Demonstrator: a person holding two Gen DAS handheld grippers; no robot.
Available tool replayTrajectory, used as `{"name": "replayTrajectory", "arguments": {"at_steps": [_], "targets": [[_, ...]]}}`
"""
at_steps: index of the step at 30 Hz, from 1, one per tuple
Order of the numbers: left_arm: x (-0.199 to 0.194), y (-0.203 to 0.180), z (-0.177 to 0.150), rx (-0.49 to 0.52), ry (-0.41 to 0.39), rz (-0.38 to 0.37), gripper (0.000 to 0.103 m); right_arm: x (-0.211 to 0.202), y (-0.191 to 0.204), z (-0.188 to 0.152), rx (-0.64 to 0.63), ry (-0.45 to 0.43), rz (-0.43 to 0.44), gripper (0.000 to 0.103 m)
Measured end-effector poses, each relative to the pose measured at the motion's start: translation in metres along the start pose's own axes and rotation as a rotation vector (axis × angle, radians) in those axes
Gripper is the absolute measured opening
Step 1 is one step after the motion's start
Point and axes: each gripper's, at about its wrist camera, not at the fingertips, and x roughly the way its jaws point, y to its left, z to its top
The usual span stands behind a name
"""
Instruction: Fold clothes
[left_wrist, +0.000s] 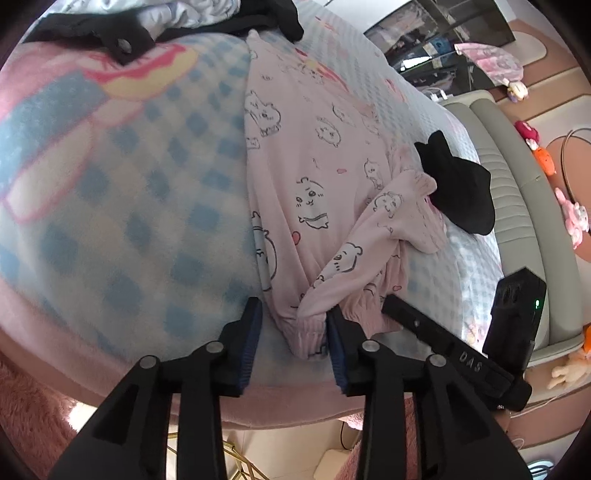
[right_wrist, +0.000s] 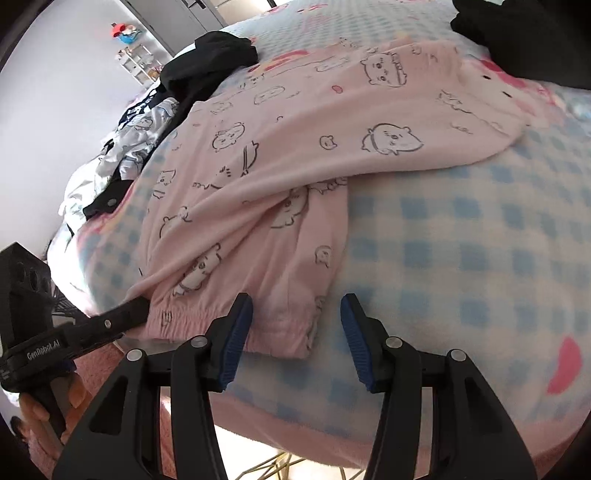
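A pink pyjama garment (left_wrist: 325, 177) printed with cartoon animals lies spread on the blue checked blanket (left_wrist: 129, 192). My left gripper (left_wrist: 294, 325) hangs over its near end, jaws apart; a ribbed cuff (left_wrist: 310, 332) lies between them against the right pad, clear of the left one. In the right wrist view the same garment (right_wrist: 295, 140) runs away from me. My right gripper (right_wrist: 295, 314) stands open over its elastic hem (right_wrist: 273, 332), and the pads press on nothing. One left-gripper finger (right_wrist: 125, 312) touches the hem further left.
A black sock-like piece (left_wrist: 458, 192) lies right of the pink garment. Black clothes (right_wrist: 210, 55) and white printed clothes (right_wrist: 122, 147) are heaped at the far side. The bed's pink edge (right_wrist: 295, 424) is just below the grippers. A grey padded headboard (left_wrist: 509, 184) stands at the right.
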Motion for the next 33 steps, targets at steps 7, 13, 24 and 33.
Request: {"name": "replayTrajectory", "arguments": {"at_steps": [7, 13, 24, 33], "targets": [[0.007, -0.002, 0.005, -0.004, 0.0, -0.048, 0.027, 0.015, -0.008, 0.006, 0.046, 0.029, 0.097, 0.021], [0.013, -0.003, 0.005, 0.014, 0.033, -0.077, 0.026, 0.001, -0.004, 0.001, 0.045, -0.018, 0.094, 0.018], [0.009, -0.013, 0.005, 0.041, -0.003, -0.051, 0.017, 0.01, -0.002, 0.004, 0.057, -0.012, 0.108, 0.014], [-0.015, -0.036, -0.01, 0.11, -0.021, -0.062, 0.015, -0.041, 0.005, -0.013, 0.023, -0.118, 0.037, 0.013]]}}
